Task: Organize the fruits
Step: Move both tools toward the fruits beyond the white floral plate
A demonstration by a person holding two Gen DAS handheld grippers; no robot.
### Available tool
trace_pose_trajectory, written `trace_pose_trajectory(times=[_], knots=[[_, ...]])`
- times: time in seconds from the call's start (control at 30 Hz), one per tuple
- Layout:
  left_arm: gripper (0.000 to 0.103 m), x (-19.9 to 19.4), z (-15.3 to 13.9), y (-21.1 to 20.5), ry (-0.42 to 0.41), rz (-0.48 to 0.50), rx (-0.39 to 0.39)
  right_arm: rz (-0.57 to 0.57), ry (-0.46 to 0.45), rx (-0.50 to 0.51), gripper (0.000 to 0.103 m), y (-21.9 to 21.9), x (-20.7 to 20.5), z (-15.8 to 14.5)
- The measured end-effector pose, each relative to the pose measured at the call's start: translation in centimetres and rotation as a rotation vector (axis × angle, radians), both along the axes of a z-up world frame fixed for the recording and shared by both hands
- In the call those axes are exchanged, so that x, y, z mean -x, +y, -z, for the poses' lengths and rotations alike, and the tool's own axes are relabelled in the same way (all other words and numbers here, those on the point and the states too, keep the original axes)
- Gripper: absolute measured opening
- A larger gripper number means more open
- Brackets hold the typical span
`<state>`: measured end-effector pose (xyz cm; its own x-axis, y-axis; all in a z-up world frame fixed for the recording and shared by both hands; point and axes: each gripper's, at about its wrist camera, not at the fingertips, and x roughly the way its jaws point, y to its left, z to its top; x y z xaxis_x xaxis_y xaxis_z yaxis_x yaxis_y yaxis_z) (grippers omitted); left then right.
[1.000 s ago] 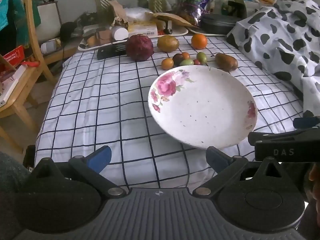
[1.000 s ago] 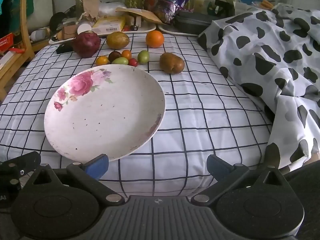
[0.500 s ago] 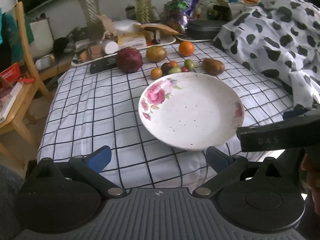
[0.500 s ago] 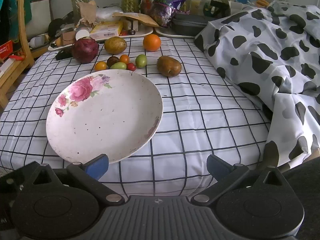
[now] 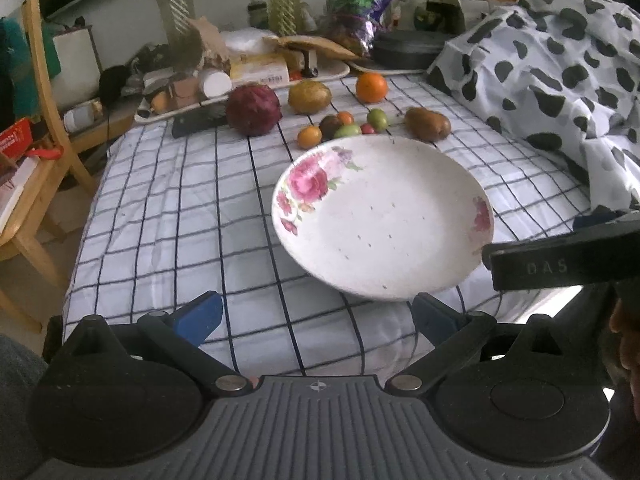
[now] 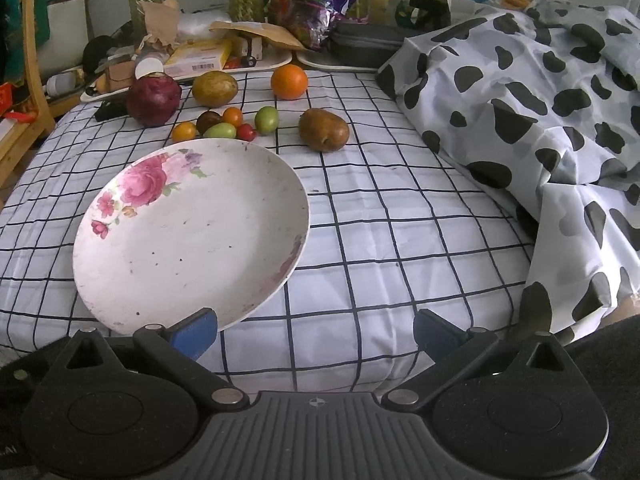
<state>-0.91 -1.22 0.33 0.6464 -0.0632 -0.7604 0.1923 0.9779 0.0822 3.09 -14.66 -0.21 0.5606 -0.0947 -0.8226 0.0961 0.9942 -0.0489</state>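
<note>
Fingers point(image 5: 202, 316) of the left gripper point(image 5: 316, 314) and of the right gripper point(image 6: 314, 330) stand spread wide, pinching nothing; both hover low at the near edge of a bed covered by a checked sheet point(image 5: 168, 216). 1 empty floral plate point(image 6: 192, 232) lies on the sheet in front of them, and the fruits lie in a loose group beyond its far rim: a dark red fruit point(image 6: 153, 98), a yellow-green fruit point(image 6: 215, 88), an orange point(image 6: 289, 81), a brown fruit point(image 6: 323, 129) and a cluster of small tomato-like fruits point(image 6: 224, 125). Judged from this layout, the step in hand is the first reach; it is done well by passing above the plate, centring 1 fruit between the spread fingers and closing gently, since round fruit can roll on soft bedding. Only the left wrist view shows the right gripper's body point(image 5: 560, 260) beside the plate and a wooden chair point(image 5: 36, 152); only the right wrist view shows more of the spotted blanket point(image 6: 540, 120).
</note>
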Motion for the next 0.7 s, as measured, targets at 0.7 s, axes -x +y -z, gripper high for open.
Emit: trace_pose_trajectory(times=[0.7], knots=[[0.103, -3.1, -0.6, 0.7, -0.084, 0.087, -0.046, -0.057, -0.013, 0.067, 0.103, -0.2, -2.8, 0.5]])
